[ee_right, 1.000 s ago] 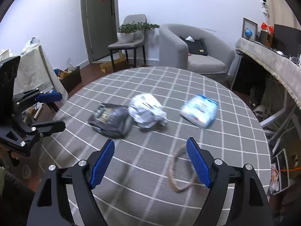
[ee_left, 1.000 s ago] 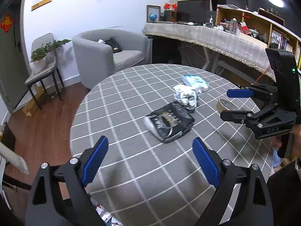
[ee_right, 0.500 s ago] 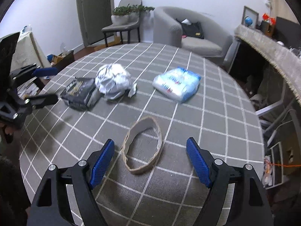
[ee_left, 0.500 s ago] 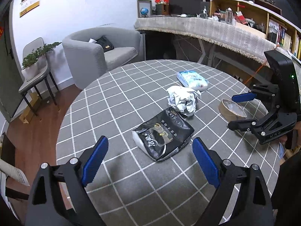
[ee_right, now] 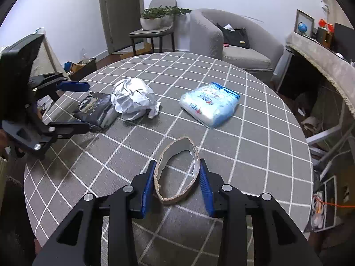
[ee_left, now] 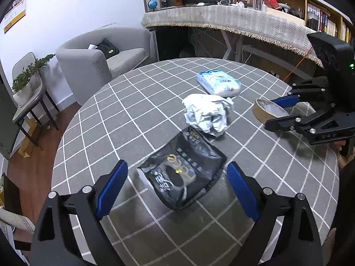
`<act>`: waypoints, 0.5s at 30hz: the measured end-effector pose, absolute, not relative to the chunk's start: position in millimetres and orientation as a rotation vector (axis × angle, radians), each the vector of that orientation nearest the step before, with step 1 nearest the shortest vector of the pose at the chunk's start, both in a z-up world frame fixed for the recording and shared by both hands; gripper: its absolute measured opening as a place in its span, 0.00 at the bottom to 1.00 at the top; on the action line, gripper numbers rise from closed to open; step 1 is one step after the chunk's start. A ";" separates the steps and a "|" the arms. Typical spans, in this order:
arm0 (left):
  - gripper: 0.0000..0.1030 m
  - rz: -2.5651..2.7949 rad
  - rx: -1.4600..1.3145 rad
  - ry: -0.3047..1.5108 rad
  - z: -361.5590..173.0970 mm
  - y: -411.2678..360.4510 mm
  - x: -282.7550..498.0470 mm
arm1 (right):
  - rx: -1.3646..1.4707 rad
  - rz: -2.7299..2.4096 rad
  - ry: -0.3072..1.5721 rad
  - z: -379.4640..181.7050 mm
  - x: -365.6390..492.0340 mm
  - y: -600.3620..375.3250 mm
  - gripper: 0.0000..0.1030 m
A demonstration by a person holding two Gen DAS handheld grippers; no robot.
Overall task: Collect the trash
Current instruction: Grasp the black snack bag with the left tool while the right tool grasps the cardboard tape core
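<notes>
The right hand-held gripper [ee_right: 177, 178] is clamped on the cardboard tape ring [ee_right: 176, 170], pads pressing both its sides, squashing it oval on the desk [ee_right: 255, 155]. The left hand-held gripper [ee_left: 175, 190] stands wide open, holding nothing, its fingers straddling the black foil bag [ee_left: 183, 173] beside the crumpled white paper [ee_left: 206, 114].

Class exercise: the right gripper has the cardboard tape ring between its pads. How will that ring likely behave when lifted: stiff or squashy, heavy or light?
The cardboard ring already looks squeezed into an oval by the right gripper, so it is probably thin and squashy. Being a hollow core with no tape left, it is likely very light. Its ragged, bent edge suggests it may buckle further under pressure.
</notes>
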State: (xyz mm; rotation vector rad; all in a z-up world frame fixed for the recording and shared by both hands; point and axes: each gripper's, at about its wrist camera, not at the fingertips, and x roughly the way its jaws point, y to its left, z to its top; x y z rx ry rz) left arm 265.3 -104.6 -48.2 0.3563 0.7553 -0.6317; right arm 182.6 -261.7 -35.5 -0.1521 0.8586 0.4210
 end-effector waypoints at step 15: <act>0.88 -0.767 0.388 0.818 -58.5 -112.6 284.1 | -0.104 0.493 0.823 -19.3 204.9 -259.3 0.37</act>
